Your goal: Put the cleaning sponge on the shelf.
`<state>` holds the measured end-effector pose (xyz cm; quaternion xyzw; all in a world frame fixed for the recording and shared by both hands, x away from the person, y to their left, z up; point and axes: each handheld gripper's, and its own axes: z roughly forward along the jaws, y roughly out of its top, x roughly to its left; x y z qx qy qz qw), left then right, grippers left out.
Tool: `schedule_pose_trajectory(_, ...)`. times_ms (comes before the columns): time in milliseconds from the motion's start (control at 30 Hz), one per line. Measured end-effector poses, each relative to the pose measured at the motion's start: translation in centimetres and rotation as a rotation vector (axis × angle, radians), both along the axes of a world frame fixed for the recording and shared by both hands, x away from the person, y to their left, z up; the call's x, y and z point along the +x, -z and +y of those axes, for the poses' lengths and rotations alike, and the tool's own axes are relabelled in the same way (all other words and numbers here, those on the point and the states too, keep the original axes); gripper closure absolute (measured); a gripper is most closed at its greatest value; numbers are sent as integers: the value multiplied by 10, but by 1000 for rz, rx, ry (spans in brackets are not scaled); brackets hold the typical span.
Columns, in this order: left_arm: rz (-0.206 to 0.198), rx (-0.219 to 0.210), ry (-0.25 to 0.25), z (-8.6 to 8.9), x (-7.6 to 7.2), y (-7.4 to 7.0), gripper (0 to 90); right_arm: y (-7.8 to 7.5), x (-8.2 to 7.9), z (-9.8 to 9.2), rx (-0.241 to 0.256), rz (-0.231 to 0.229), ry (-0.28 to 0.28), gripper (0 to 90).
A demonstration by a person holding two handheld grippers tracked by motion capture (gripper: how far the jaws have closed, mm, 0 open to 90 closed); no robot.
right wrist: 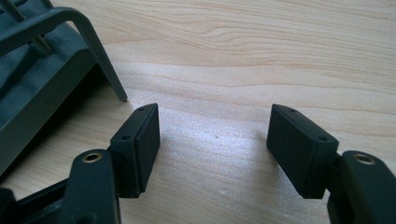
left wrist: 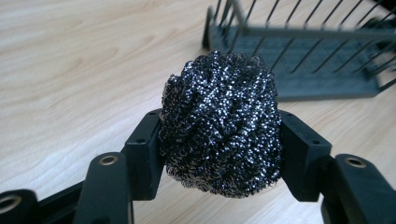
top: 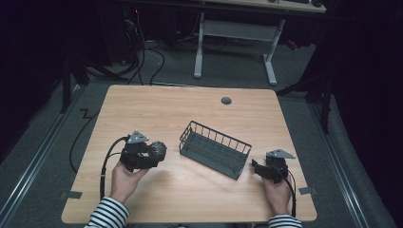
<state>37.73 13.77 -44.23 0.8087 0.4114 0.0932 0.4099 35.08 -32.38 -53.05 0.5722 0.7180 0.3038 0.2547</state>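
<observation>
L tongs (left wrist: 219, 140) clamp steel wool scourer (left wrist: 220, 123), lifted but not yet in wire basket (top: 215, 149); R tongs (right wrist: 215, 149) wide, empty

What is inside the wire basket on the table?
The wire basket looks empty: only its gridded floor shows. The steel scourer sits outside it, clamped in the left gripper. The near wall's bars partly screen its floor.
</observation>
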Motion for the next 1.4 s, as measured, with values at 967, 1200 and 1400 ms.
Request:
schedule_pose_trajectory(967,-37,-39,200,-64,40,-60,404,0,0,0,-2,0,1,349)
schedule_pose_trajectory(1200,-26,-16,227,-90,52,-58,401,0,0,0,0,0,1,350)
schedule_pose_trajectory(1400,-2,11,221,-109,63,-47,395,0,0,0,1,0,4,352)
